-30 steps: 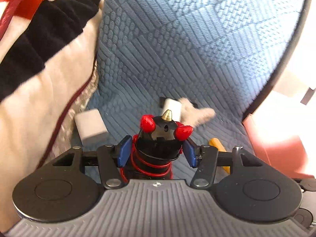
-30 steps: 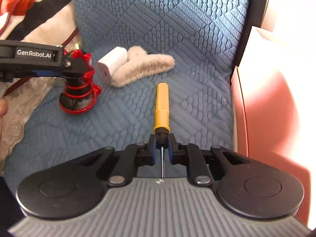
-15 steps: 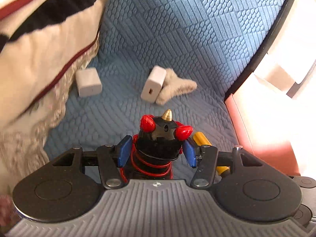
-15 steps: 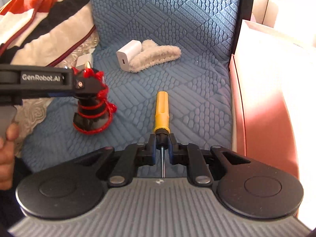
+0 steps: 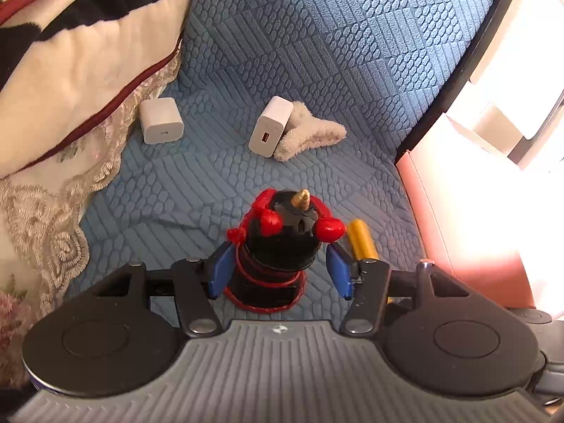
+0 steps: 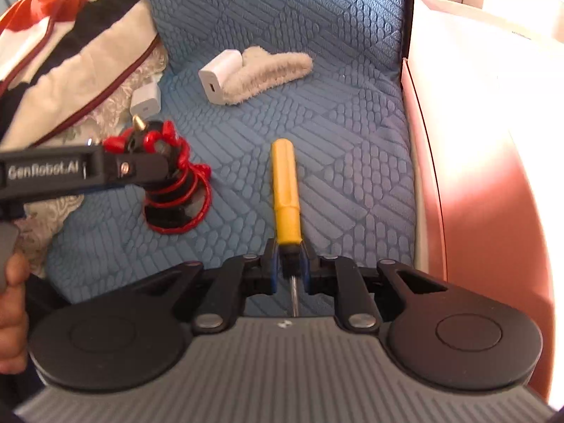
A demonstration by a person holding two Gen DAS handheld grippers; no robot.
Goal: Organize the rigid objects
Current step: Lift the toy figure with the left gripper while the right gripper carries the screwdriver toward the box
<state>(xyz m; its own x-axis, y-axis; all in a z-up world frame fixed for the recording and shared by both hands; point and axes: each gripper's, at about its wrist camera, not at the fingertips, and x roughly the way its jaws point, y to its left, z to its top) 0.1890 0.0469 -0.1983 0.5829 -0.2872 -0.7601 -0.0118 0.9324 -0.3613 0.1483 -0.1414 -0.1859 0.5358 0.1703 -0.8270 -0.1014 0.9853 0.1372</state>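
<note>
A black toy figure wound with red coil stands between the fingers of my left gripper; the jaws have spread and there is a gap at each blue pad. It also shows in the right wrist view, resting on the blue seat. My right gripper is shut on the neck of a yellow-handled screwdriver, handle pointing away. Two white chargers lie farther back.
A fluffy beige cloth lies beside the far charger on the blue quilted seat. A striped pillow with lace trim fills the left. A pink box wall stands along the right edge.
My left gripper's jaws have opened off the toy figure, which now tilts slightly and rests on the seat. Both grippers have drawn back from the chargers. The right still holds the screwdriver.
</note>
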